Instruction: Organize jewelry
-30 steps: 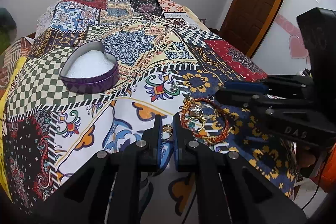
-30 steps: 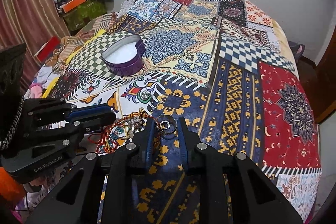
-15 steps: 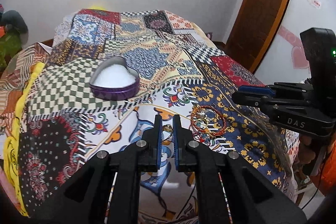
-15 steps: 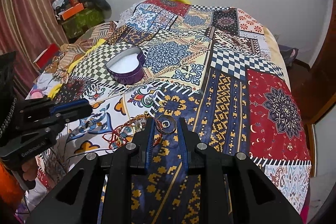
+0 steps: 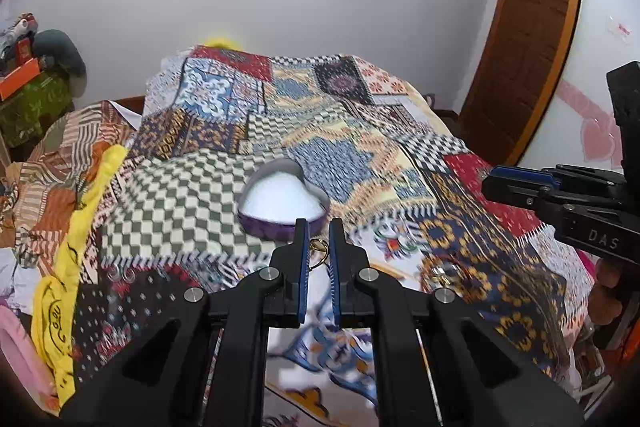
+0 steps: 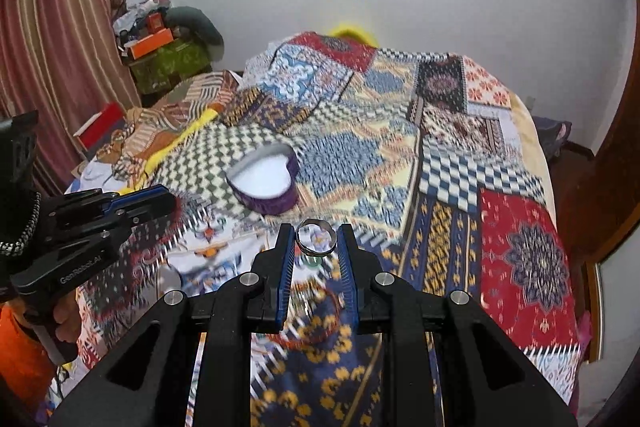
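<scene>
Rings pinched in both fingers: gold ring (image 5: 318,246) left, silver ring (image 6: 316,236) right, heart-shaped box (image 5: 283,201) beyond.

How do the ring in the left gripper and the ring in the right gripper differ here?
The gold ring is a thin band with a small ornament on top; the silver ring is a broad plain band. The gold ring sits between nearly closed fingers of the left gripper; the silver ring spans a wider gap in the right gripper. The silver ring's opening faces the camera; the gold ring's is seen more obliquely. Both are pinched near the fingertips, above the bedspread.
</scene>
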